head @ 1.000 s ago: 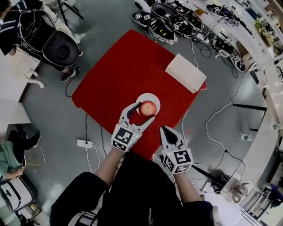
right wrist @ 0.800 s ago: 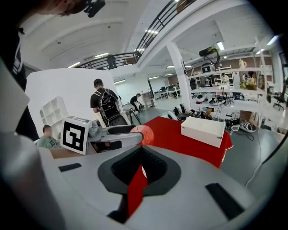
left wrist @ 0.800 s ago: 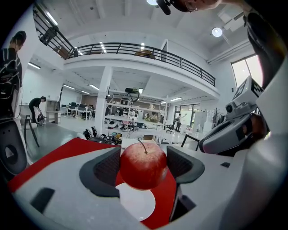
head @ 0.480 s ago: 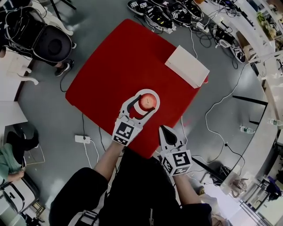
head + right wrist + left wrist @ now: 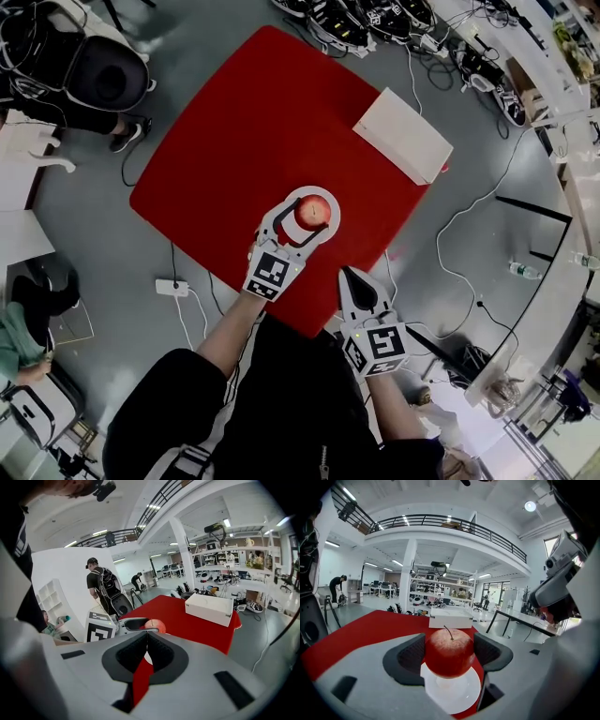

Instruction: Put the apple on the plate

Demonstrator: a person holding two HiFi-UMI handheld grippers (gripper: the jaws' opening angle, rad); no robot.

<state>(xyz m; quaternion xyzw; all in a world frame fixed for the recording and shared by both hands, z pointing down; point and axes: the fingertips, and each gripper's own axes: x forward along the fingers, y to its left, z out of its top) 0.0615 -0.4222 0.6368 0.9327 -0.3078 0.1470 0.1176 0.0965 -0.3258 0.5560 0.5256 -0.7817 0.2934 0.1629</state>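
Apple point(image 5: 449, 651): red, stem up, pinched across its widest part by the fingers of the left gripper point(image 5: 307, 216), one pad on each side.
Handling: probably firm, smooth-skinned and fairly light. It would bruise if squeezed hard or dropped and could roll once let go, so a hold across the middle suits it.
Under the fingers: a white plate point(image 5: 461, 695) lies directly beneath the apple; I cannot tell if the apple touches it.
Right gripper point(image 5: 146, 641): fingers pressed together on nothing, held back by the person's body, apart from the plate.
Surface: a flat red table point(image 5: 253, 122); the plate sits toward its near edge.
Beyond the fingers: a white box point(image 5: 403, 136) at the table's far corner.
Room: grey floor point(image 5: 94, 234) with cables point(image 5: 469, 234), an open hall with a balcony point(image 5: 440, 522), and a person point(image 5: 101, 585) standing off to one side.
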